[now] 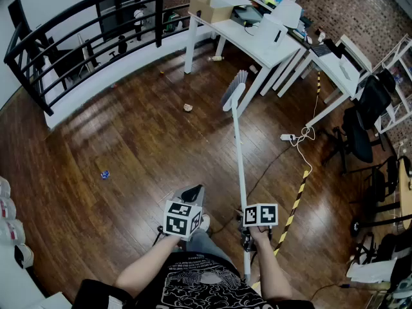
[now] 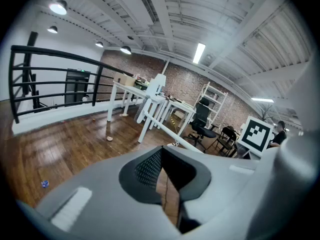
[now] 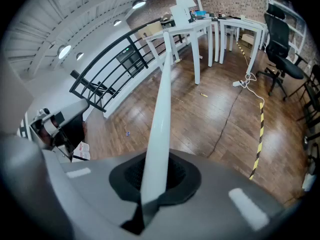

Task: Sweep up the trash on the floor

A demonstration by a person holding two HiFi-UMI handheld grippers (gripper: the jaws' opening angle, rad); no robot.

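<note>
Wooden floor (image 1: 129, 140) underfoot — right gripper (image 3: 156, 184) clamped on the white broom handle (image 3: 160, 104), left gripper (image 2: 161, 156) with tips together, empty. Broom head (image 1: 233, 90) rests near the white table (image 1: 257, 40) leg — brown scrap (image 1: 188, 107) near it, blue scrap (image 1: 104, 174) well apart toward the floor's left edge.

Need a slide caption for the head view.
Right gripper extends a white broom across a wooden floor toward scattered trash; left gripper holds nothing.
</note>
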